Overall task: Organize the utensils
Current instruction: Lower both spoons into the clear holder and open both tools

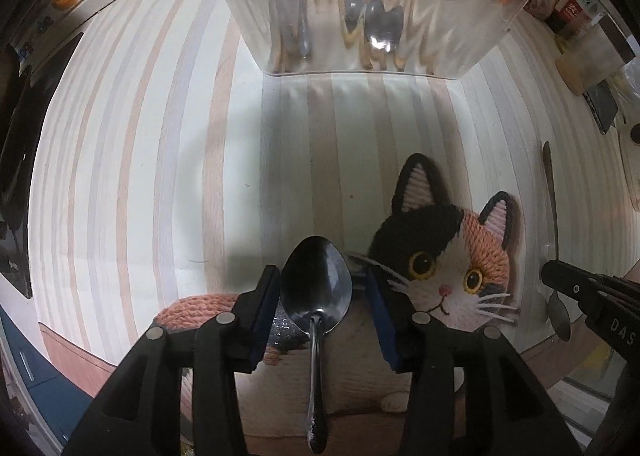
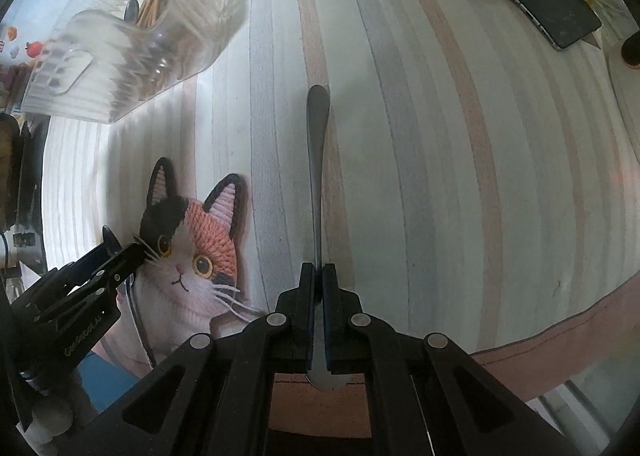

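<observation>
Striped surface [image 1: 160, 160] under both your tools, clear utensil bin [image 1: 372, 16] at the upper middle of the left view.

Your left tool [image 1: 320, 296] is spread, and a dark spoon [image 1: 316, 288] sits bowl-up between its pads over the cat-shaped mat [image 1: 452, 268]; whether the pads touch it you cannot tell. Your right tool [image 2: 319, 276] is pressed together, pinching a slim spoon [image 2: 317, 160] by its neck, handle pointing toward the top of the frame.

The clear organizer [image 1: 372, 16] is cut off by the top edge. Its ribbed walls blur the utensils [image 1: 288, 16] inside. The right gripper [image 2: 319, 276] hides its spoon's bowl.
</observation>
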The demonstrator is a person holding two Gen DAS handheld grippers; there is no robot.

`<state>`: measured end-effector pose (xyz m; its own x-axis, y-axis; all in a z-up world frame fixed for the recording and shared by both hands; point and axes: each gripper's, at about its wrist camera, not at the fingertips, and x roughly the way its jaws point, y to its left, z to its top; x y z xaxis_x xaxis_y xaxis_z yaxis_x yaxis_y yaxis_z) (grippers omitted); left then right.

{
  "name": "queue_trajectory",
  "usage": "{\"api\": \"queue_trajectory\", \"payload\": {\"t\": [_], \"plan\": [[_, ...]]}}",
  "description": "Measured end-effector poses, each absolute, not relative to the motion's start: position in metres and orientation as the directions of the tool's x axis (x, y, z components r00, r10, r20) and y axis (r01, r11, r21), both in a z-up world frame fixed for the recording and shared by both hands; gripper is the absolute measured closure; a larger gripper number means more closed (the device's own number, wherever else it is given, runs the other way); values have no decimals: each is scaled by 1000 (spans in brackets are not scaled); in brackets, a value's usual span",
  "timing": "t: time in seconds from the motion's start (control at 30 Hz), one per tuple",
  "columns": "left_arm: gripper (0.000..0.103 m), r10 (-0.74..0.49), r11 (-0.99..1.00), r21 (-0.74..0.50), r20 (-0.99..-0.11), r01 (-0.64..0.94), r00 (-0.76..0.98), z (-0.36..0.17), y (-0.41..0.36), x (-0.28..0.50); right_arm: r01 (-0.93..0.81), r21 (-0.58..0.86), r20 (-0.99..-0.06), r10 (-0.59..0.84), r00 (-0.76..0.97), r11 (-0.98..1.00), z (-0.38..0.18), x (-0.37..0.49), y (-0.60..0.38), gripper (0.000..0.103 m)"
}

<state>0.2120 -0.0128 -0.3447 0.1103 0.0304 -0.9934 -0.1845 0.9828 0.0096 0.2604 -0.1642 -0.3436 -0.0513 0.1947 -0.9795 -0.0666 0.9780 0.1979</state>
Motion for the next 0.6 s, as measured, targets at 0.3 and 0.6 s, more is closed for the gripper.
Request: {"api": "queue_trajectory", "payload": {"t": [0.3,0.6], "plan": [[71,31,982,8,-992,-186,120,-342,12,201,-61,202,-978,199,-55,977,-341,259,-180,101],[71,36,974,5,-991,-228,131,-332,34,209,-61,226,-974,225,-17,972,-335,253,-178,102]]}}
